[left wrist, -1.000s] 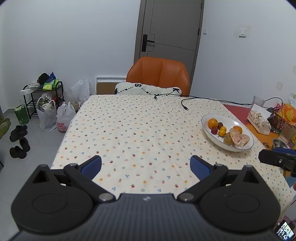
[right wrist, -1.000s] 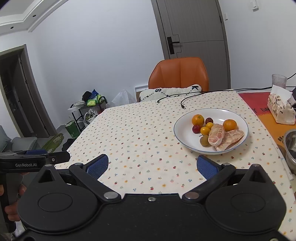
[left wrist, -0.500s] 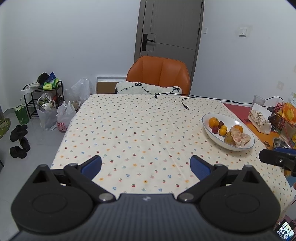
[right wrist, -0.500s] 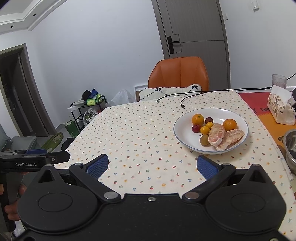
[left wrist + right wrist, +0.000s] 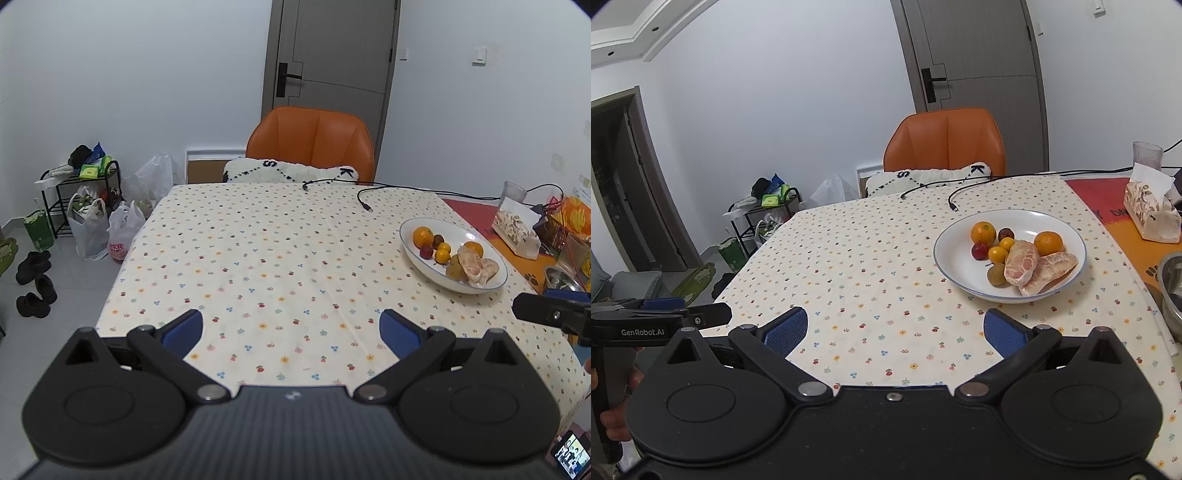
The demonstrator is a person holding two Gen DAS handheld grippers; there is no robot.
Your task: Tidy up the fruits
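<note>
Both tools are wide open and hold nothing. The left tool (image 5: pixel 291 328) hovers over the near edge of the desk (image 5: pixel 266 258), and the right tool (image 5: pixel 895 326) hovers at the near edge too, nearer to the fruit.

The fruits lie together in a white plate (image 5: pixel 955 254) on the right part of the desk: two oranges (image 5: pixel 983 232), two small yellow fruits (image 5: pixel 998 254), two dark red ones (image 5: pixel 978 251), a brownish kiwi-like fruit (image 5: pixel 996 275) and two peeled pomelo pieces (image 5: pixel 1021 263).

I see some risks. The fruits touch each other, so closing the tool on one may push its round neighbours, and they could roll over the low rim. The pomelo pieces look soft; a strong squeeze may tear them. A black cable (image 5: pixel 955 205) lies just behind the plate and could catch a tool that reaches too far.

Some things are not clear. No second container for sorting shows with certainty; only part of a metal bowl (image 5: pixel 1172 288) is seen, cut by the right edge. The kiwi-like fruit is partly hidden behind the pomelo. In the left view the right tool shows only as a dark tip (image 5: pixel 546 315).
</note>
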